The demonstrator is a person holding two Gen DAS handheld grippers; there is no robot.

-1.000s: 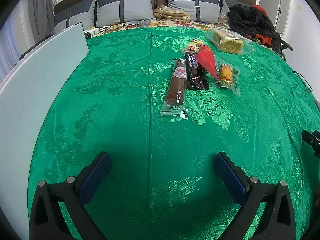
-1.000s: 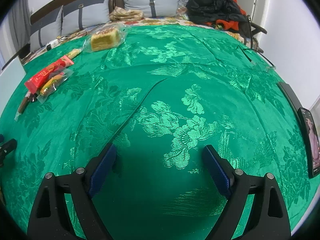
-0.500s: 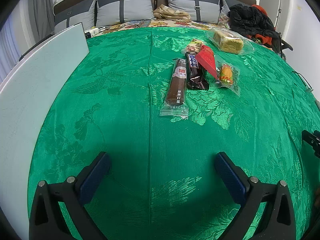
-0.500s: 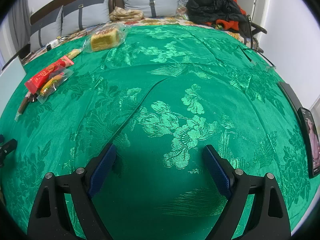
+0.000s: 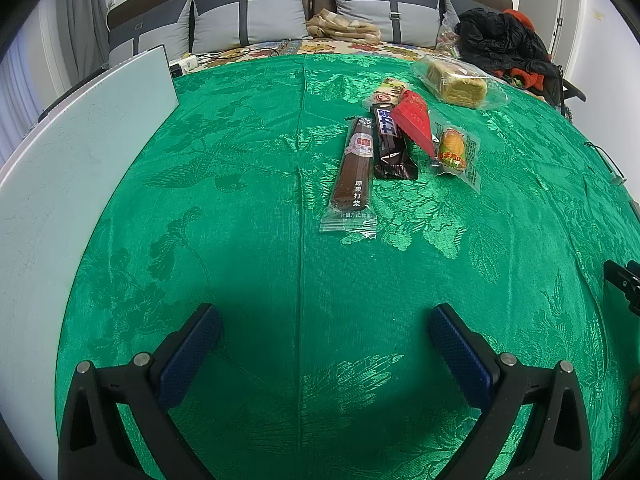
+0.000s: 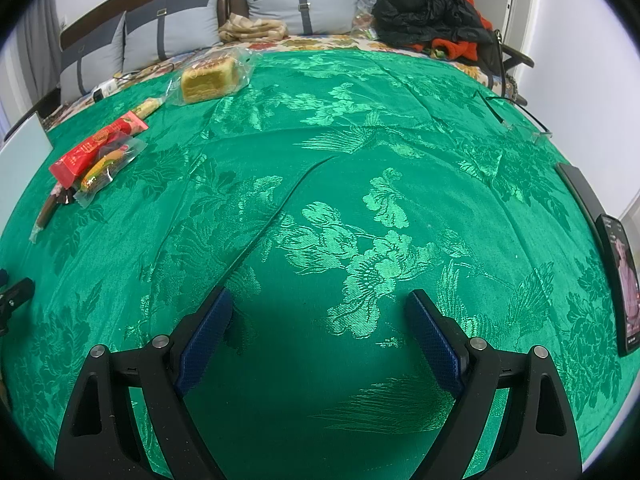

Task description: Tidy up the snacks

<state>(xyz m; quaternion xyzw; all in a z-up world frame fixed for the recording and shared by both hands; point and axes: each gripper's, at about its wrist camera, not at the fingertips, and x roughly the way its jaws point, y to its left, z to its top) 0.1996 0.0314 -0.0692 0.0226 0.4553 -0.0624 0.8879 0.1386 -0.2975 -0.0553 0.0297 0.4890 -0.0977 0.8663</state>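
Snacks, five in a row on the green brocade bedspread (image 5: 240,208): brown paste stick (image 5: 355,168), dark chocolate bar (image 5: 390,140), red packet (image 5: 414,122), corn sausage pouch (image 5: 454,152), wafer packet (image 5: 387,94) behind. Bagged sponge cake (image 5: 456,82) lies apart, unsorted. Left claw (image 5: 320,340) and right claw (image 6: 318,328) both spread wide, empty, well short of the goods. Judged mostly sorted; cake remaining.

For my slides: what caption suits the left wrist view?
Open left gripper hovers over green cloth, facing a row of wrapped snacks.
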